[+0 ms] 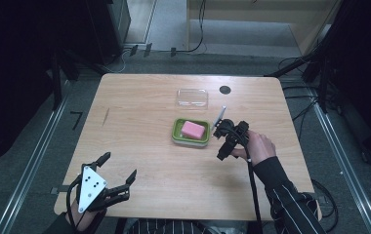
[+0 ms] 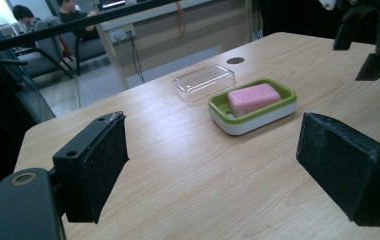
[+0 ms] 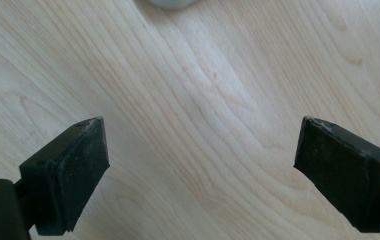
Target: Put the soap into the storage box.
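A pink bar of soap [image 1: 193,129] lies in a green-rimmed soap dish [image 1: 176,132] near the middle of the wooden bench [image 1: 139,112], and the dish stands open. Its clear plastic lid [image 1: 192,97] rests flat on the bench just behind the dish, toward the far edge, apart from it. The right tongs [image 1: 229,138] hover just beside the dish on its right; in the right gripper view the right tongs [image 3: 200,167] look straight down on bare wood, jaws spread wide and holding nothing, with a pale rim at the top edge that may be the dish. The left tongs [image 1: 119,168] wait near the front left corner, well apart from the dish, also wide open and empty; in the left gripper view the left tongs [image 2: 213,165] frame the dish and soap across open wood. The work seems to be at the approach, with nothing yet gripped. The next move probably calls for the right tongs to swing over the soap or reach back to the lid, closing gently, since the soap may be slippery and the lid is thin. A dark round mark [image 1: 225,89] sits beyond the lid. Nothing stands between tongs and dish.
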The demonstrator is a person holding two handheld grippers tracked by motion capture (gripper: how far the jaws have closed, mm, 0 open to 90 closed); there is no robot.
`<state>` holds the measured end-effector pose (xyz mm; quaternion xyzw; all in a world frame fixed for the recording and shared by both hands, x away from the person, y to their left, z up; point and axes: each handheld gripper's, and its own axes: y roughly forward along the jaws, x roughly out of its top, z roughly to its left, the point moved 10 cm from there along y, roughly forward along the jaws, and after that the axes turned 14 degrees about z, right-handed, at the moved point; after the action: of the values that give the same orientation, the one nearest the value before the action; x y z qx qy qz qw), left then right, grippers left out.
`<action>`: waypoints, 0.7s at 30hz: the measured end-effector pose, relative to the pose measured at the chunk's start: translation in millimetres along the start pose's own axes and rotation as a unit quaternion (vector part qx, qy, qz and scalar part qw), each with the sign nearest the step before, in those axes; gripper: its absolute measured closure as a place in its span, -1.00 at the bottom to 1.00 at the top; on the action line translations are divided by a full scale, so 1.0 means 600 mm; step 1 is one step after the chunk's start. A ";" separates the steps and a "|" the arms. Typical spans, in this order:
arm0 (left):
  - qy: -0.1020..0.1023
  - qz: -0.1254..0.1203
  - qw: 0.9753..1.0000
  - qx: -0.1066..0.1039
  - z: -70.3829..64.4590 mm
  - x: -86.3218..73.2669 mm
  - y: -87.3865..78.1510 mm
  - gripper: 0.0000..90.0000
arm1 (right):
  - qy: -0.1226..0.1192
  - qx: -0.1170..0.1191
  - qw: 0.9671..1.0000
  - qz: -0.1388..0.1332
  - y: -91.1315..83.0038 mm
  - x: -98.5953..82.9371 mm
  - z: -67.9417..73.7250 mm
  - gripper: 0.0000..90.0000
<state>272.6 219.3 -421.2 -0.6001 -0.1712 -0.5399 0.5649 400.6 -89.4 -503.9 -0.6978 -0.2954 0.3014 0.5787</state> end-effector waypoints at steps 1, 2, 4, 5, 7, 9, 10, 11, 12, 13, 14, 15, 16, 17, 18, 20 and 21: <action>-0.001 0.000 1.000 0.000 0.000 0.000 0.000 -0.71 | 0.002 0.001 1.000 0.004 0.002 -0.006 0.000 -0.83; -0.001 -0.001 1.000 0.000 0.000 0.000 0.000 -0.71 | 0.006 0.002 1.000 0.005 0.004 -0.010 0.000 -0.83; -0.001 0.000 1.000 0.000 0.000 0.000 0.000 -0.71 | 0.010 0.005 1.000 0.010 0.010 -0.023 0.002 -0.83; -0.001 -0.001 1.000 0.000 0.000 0.000 0.000 -0.71 | 0.007 0.005 1.000 0.010 0.012 -0.027 0.002 -0.83; -0.001 -0.001 1.000 0.000 0.000 0.000 0.000 -0.71 | 0.010 0.006 1.000 0.015 0.019 -0.039 0.006 -0.83; -0.001 -0.001 1.000 0.000 0.000 0.000 0.000 -0.71 | 0.013 0.006 1.000 0.020 0.025 -0.051 0.009 -0.83; -0.001 -0.001 1.000 0.000 0.000 0.000 0.000 -0.71 | 0.014 0.008 1.000 0.023 0.030 -0.056 0.012 -0.82; -0.001 -0.001 1.000 0.000 0.000 0.000 0.000 -0.71 | 0.016 0.007 0.999 0.027 0.033 -0.063 0.013 -0.82; 0.000 -0.001 1.000 0.000 0.000 0.001 0.000 -0.71 | 0.019 0.008 0.999 0.029 0.036 -0.068 0.014 -0.82; 0.001 -0.001 1.000 0.000 0.000 0.001 0.000 -0.71 | 0.021 0.011 0.999 0.031 0.040 -0.073 0.016 -0.82; 0.001 -0.001 1.000 0.000 0.000 0.001 0.000 -0.71 | 0.022 0.012 0.999 0.032 0.044 -0.079 0.017 -0.82; 0.001 0.000 1.000 -0.001 -0.001 0.001 0.000 -0.71 | 0.020 0.014 0.999 0.035 0.049 -0.085 0.019 -0.82; 0.000 0.000 1.000 0.000 -0.001 0.001 0.000 -0.71 | 0.023 0.015 0.999 0.040 0.053 -0.091 0.022 -0.82; 0.001 0.000 1.000 -0.001 -0.001 0.001 0.000 -0.71 | 0.022 0.017 0.999 0.041 0.055 -0.095 0.025 -0.82; 0.000 -0.001 1.000 0.000 -0.001 0.001 0.001 -0.71 | 0.022 0.021 0.999 0.042 0.059 -0.101 0.030 -0.82; 0.001 0.000 1.000 0.000 -0.001 0.001 0.001 -0.71 | 0.019 0.024 0.999 0.043 0.062 -0.109 0.034 -0.82; 0.001 0.000 1.000 0.000 -0.001 0.001 0.001 -0.71 | 0.019 0.024 0.999 0.045 0.063 -0.113 0.035 -0.82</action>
<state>272.8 218.2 -421.1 -0.5998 -0.1701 -0.5404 0.5650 343.0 -133.8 -539.3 -0.7020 -0.2454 0.3203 0.5869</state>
